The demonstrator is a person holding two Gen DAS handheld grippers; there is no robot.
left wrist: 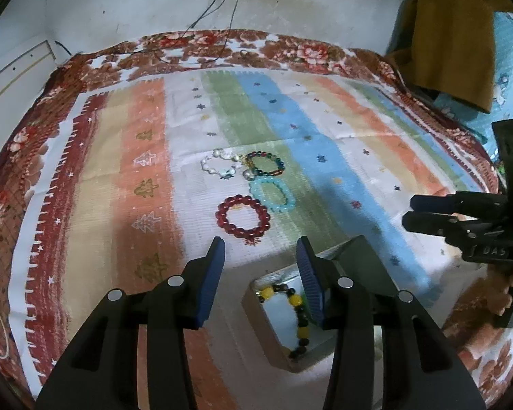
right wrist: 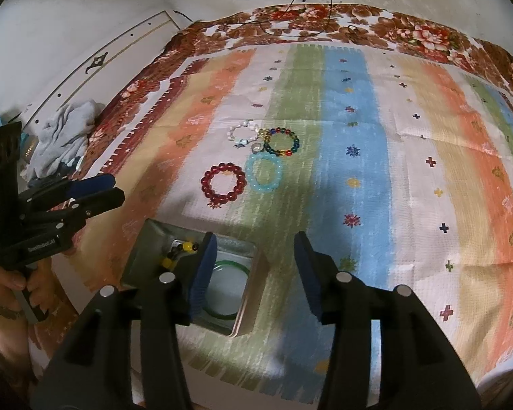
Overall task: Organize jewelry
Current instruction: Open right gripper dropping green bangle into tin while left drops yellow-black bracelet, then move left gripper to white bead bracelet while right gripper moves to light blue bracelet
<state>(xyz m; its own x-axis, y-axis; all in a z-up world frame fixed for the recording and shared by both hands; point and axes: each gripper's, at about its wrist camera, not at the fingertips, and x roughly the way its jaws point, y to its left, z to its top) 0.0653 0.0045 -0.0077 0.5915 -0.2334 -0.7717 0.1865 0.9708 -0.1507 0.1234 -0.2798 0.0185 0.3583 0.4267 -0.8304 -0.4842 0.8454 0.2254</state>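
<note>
Several bead bracelets lie on the striped cloth: a red one, a light blue one, a multicoloured one and a white pearl one. An open metal tin holds a yellow-and-black bead bracelet and a green bangle. My left gripper is open and empty above the tin's far edge. My right gripper is open and empty over the tin.
The cloth covers a bed with a floral blanket border. Cables hang from a wall socket. A brown cloth hangs at the right. Crumpled grey clothes lie at the bed's left side.
</note>
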